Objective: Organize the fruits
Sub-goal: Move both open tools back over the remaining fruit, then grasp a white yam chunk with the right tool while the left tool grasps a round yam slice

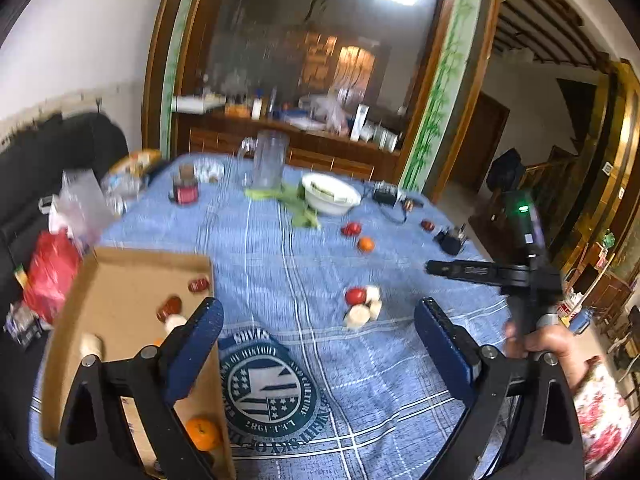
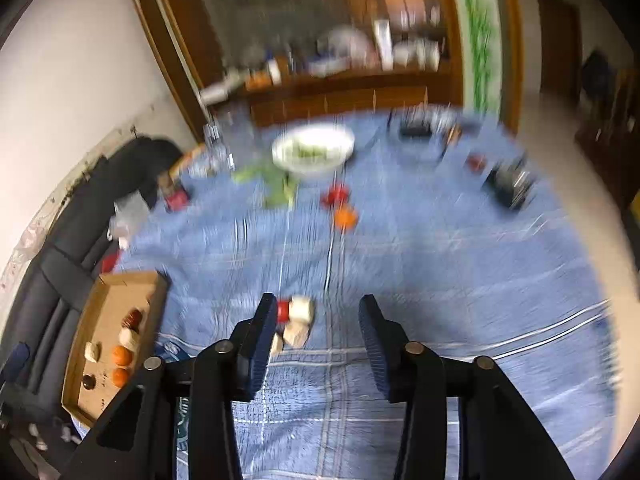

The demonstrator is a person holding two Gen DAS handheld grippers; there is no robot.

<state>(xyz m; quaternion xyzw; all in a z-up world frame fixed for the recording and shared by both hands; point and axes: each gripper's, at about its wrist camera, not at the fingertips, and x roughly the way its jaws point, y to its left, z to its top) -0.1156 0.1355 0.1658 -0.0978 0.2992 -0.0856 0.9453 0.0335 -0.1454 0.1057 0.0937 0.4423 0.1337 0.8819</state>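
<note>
A shallow cardboard box (image 1: 120, 276) lies at the table's left and holds an orange (image 1: 203, 433), dark red fruits (image 1: 170, 307) and pale pieces; it also shows in the right wrist view (image 2: 108, 300). A cluster of one red fruit (image 1: 355, 295) and pale pieces (image 1: 362, 314) lies mid-table, also in the right wrist view (image 2: 298, 314). Farther off lie a red fruit (image 1: 351, 229) and an orange (image 1: 365, 244). My left gripper (image 1: 320, 320) is open and empty above the cloth. My right gripper (image 2: 318, 312) is open and empty, the cluster just beyond its left finger; it shows from the side in the left wrist view (image 1: 430, 267).
A blue checked cloth (image 1: 304, 264) covers the round table. At the far side stand a white bowl (image 1: 330, 194) with greens, a clear jug (image 1: 270, 158), a red tin (image 1: 185, 194) and chargers (image 1: 452, 240). A red bag (image 1: 50, 272) and black sofa (image 1: 60, 144) lie left.
</note>
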